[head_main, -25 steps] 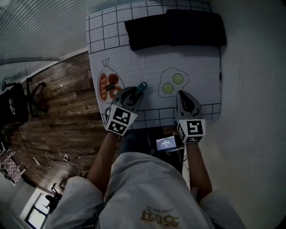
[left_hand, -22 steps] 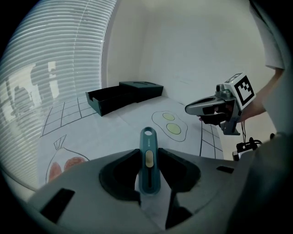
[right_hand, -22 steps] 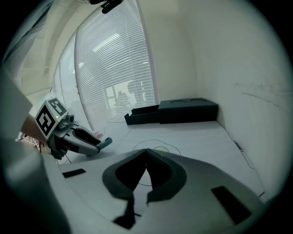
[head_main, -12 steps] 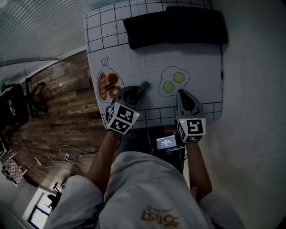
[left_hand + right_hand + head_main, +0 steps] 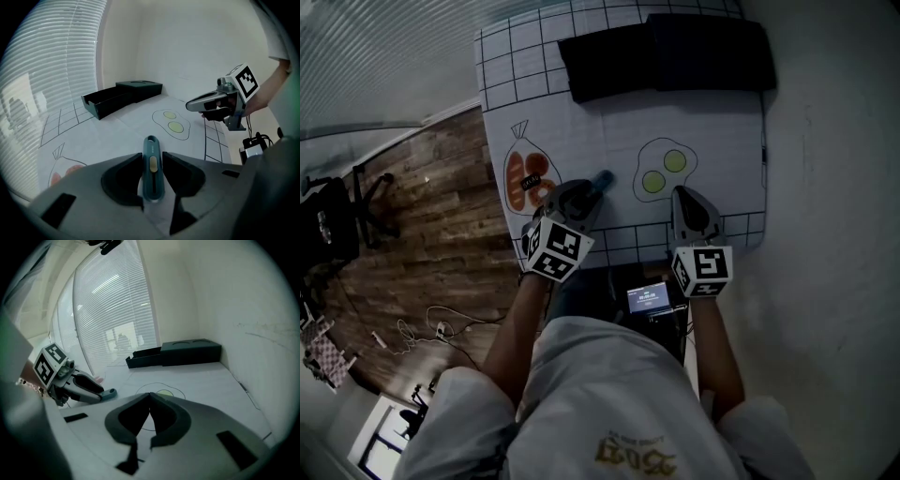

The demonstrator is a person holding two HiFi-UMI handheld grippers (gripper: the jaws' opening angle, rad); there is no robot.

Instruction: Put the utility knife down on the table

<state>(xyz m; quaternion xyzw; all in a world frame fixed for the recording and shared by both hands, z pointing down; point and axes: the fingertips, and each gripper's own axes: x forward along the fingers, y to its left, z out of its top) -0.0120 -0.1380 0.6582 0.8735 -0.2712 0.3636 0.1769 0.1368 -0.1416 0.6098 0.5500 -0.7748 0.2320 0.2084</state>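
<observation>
A teal utility knife [image 5: 152,171] with a yellow slider sits lengthwise between the jaws of my left gripper [image 5: 152,157], which is shut on it. In the head view its tip [image 5: 602,178] pokes out past the left gripper [image 5: 577,195], low over the white table mat [image 5: 609,122], between the drawn fish and the drawn eggs. I cannot tell whether the knife touches the mat. My right gripper [image 5: 687,202] hovers near the table's front edge, right of the eggs. Its jaws [image 5: 149,399] are shut with nothing in them.
A long black open box [image 5: 666,54] lies across the far side of the table, against the wall. Printed fried eggs [image 5: 662,172] and a bagged orange fish drawing [image 5: 530,178] mark the mat. Below the table's front edge sits a small device with a lit screen [image 5: 649,299].
Hardly anything differs. The left gripper with the knife has shifted very slightly; the right gripper stays in place.
</observation>
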